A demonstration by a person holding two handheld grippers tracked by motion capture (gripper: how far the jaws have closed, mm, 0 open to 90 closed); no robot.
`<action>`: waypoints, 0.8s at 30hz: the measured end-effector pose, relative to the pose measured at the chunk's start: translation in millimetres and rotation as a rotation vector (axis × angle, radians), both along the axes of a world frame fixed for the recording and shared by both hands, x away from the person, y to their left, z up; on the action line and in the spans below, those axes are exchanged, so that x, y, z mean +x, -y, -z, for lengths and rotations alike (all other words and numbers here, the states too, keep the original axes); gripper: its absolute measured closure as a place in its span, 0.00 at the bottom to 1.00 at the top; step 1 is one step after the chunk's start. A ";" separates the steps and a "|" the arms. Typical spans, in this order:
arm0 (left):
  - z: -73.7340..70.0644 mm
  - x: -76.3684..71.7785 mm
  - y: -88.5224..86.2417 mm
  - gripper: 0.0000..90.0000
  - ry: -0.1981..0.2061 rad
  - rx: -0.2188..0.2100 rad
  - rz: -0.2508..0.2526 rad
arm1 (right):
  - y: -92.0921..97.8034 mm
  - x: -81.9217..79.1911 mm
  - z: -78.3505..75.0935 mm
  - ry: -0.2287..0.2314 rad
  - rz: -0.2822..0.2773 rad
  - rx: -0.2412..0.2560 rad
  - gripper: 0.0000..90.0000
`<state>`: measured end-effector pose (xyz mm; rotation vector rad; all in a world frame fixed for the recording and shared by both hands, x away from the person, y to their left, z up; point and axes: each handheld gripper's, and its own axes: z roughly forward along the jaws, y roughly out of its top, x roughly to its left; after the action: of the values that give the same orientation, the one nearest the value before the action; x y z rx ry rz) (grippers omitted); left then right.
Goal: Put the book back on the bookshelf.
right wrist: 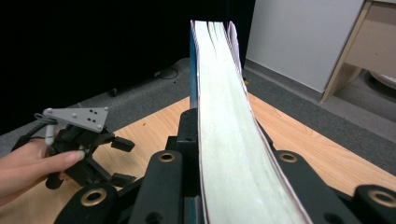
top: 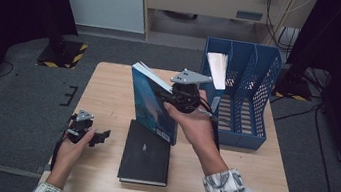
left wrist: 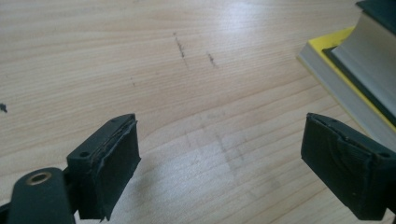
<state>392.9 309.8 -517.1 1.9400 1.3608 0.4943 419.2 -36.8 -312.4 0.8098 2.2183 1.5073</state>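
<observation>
My right gripper (top: 167,97) is shut on a blue book (top: 151,104), which it holds on edge, tilted, just above the middle of the wooden table (top: 108,92). In the right gripper view the book's pale page edge (right wrist: 219,116) runs up between the jaws of my right gripper (right wrist: 224,140). A black book (top: 146,154) lies flat on the table just in front of the blue one. My left gripper (top: 100,136) rests low near the table's left edge, open, with nothing between its jaws. In its own view the left gripper (left wrist: 224,158) spans bare wood.
A blue file rack (top: 241,131) stands at the table's back right with white papers (top: 216,69) in its left slot. The corner of a flat book with a yellow and pale edge (left wrist: 345,70) lies past the left gripper's right jaw. The other hand's gripper (right wrist: 81,140) shows at far left.
</observation>
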 end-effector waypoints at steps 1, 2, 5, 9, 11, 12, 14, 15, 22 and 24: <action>1.2 0.5 -0.4 0.12 -0.006 0.000 0.000 | 2.5 -1.7 -0.8 -0.001 0.004 0.003 0.82; 1.8 0.7 -0.8 0.12 -0.016 0.008 0.002 | 6.4 -4.7 -2.2 0.003 0.007 0.001 0.82; 2.7 0.9 -0.1 0.12 -0.019 0.013 0.003 | 15.7 -12.7 -5.4 0.012 0.019 -0.003 0.82; 4.5 1.4 1.3 0.12 -0.031 0.025 0.014 | 28.4 -20.9 -8.8 0.014 0.037 0.005 0.82; 5.9 1.5 2.0 0.12 -0.035 0.029 0.019 | 36.2 -26.1 -9.6 0.019 0.041 0.010 0.82; 6.4 1.7 2.4 0.12 -0.038 0.038 0.025 | 38.7 -27.9 -9.9 0.019 0.045 0.014 0.82; 7.7 1.9 4.0 0.11 -0.042 0.049 0.033 | 46.4 -32.8 -11.1 0.022 0.049 0.021 0.82; 8.2 1.9 5.0 0.11 -0.045 0.055 0.038 | 48.9 -34.6 -11.4 0.023 0.053 0.022 0.82; 9.8 1.4 6.8 0.11 -0.053 0.070 0.046 | 70.8 -46.7 -8.1 0.023 0.076 0.030 0.82; 10.0 1.2 6.5 0.11 -0.051 0.067 0.043 | 76.6 -48.9 -5.7 0.026 0.085 0.030 0.82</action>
<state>394.1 303.3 -527.2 2.0445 1.3472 0.4777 370.4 -113.4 -306.7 0.8779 2.1195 1.5060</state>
